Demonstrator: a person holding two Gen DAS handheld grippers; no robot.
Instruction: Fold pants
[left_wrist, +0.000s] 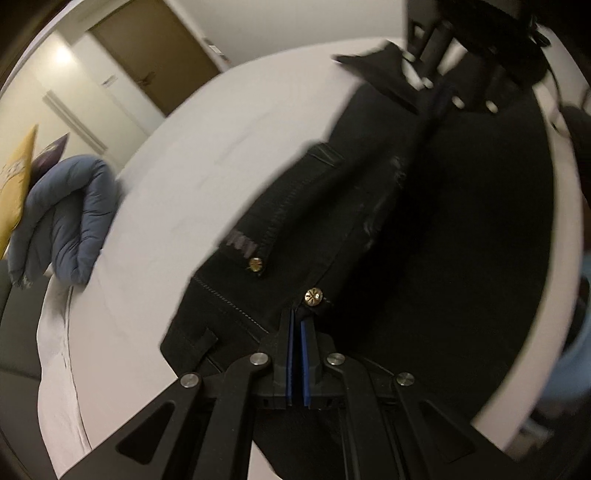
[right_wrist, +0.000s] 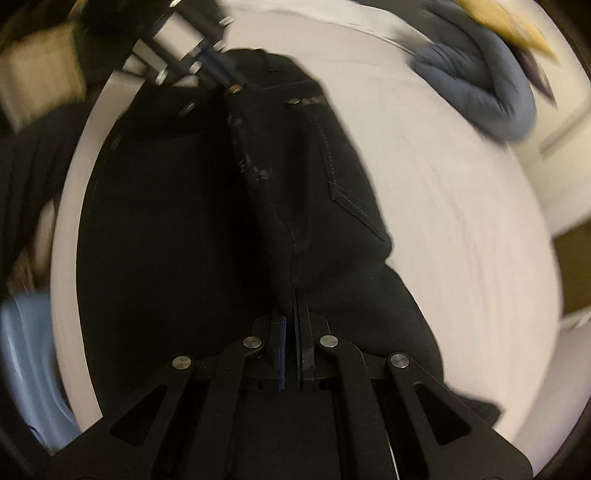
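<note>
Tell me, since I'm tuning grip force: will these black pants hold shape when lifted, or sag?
The black pants will probably sag: the cloth already drapes in a soft ridge between the left gripper and the right gripper. The stitched waistband with its brass rivets looks thicker, so likely stiffer there. The matte weave seems unlikely to slip.

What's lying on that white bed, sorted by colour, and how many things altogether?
Black: 1, the pants, pinched by the left gripper and right gripper
Blue: 1, the folded quilt
Yellow: 1, a pillow
Purple: 1, a cushion
Total: 4
</note>
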